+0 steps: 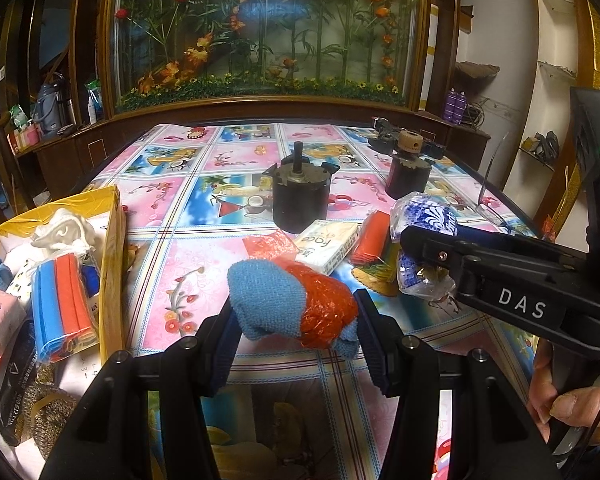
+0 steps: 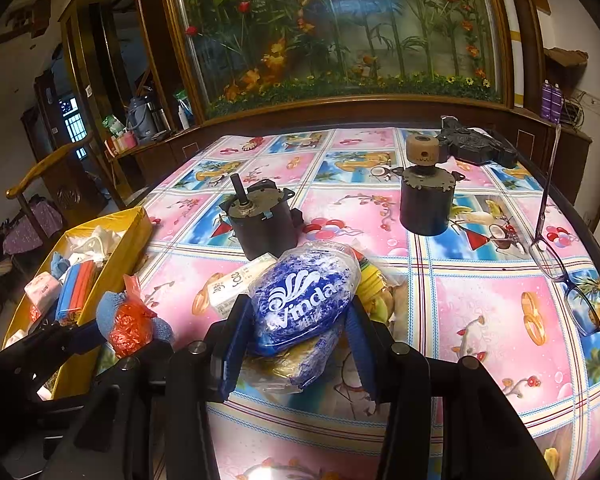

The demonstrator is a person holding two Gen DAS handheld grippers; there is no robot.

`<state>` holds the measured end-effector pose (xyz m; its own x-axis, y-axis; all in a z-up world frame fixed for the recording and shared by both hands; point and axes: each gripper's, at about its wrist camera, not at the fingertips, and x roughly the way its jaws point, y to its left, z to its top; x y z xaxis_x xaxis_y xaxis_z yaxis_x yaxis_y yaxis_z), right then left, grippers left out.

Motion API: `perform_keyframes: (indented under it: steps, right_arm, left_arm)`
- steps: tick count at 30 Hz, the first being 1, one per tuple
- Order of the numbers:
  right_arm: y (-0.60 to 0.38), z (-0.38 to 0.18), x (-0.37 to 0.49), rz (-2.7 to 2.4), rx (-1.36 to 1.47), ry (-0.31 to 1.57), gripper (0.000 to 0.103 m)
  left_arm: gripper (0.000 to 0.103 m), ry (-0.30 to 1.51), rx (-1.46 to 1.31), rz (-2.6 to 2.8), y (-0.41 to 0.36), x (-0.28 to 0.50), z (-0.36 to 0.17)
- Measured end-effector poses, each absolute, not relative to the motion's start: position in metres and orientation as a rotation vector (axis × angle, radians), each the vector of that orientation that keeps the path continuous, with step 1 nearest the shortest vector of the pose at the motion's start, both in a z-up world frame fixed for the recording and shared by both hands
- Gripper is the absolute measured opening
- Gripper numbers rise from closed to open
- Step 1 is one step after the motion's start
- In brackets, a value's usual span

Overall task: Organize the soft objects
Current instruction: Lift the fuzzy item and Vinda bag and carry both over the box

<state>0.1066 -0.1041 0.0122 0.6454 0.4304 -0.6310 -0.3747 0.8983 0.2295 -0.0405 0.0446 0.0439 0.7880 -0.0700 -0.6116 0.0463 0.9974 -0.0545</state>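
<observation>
My left gripper (image 1: 294, 320) is shut on a blue cloth bundle wrapped in an orange plastic bag (image 1: 288, 304) and holds it just above the table; the bundle also shows in the right wrist view (image 2: 130, 320). My right gripper (image 2: 296, 320) is shut on a blue Vinda tissue pack (image 2: 300, 304), seen in the left wrist view (image 1: 422, 216) too. A yellow box (image 1: 114, 248) at the left holds several soft things: sponges, tissues, a white cloth. A white tissue packet (image 1: 328, 246) and an orange sponge (image 1: 374, 242) lie on the table between the grippers.
Two black motors (image 1: 298, 196) (image 1: 408, 176) stand mid-table on the patterned cloth. A pair of glasses (image 2: 556, 256) lies at the right edge. A black object (image 2: 476, 146) sits at the far right corner. A wooden cabinet with a flower panel rises behind.
</observation>
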Motion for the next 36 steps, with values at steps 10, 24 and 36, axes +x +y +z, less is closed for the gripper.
perform_keyframes:
  steps: [10,24,36]
  right_arm:
    - [-0.103,0.014,0.105,0.460,0.083,0.730,0.050]
    - [-0.102,0.016,0.103,0.468,0.084,0.715,0.050]
    - [-0.100,0.018,0.100,0.464,0.075,0.694,0.050]
  left_arm:
    - [0.053,0.652,-0.035,-0.058,0.045,-0.042,0.047]
    - [0.053,0.634,-0.036,-0.054,0.046,-0.045,0.050]
    - [0.053,0.614,-0.033,-0.065,0.044,-0.049,0.056]
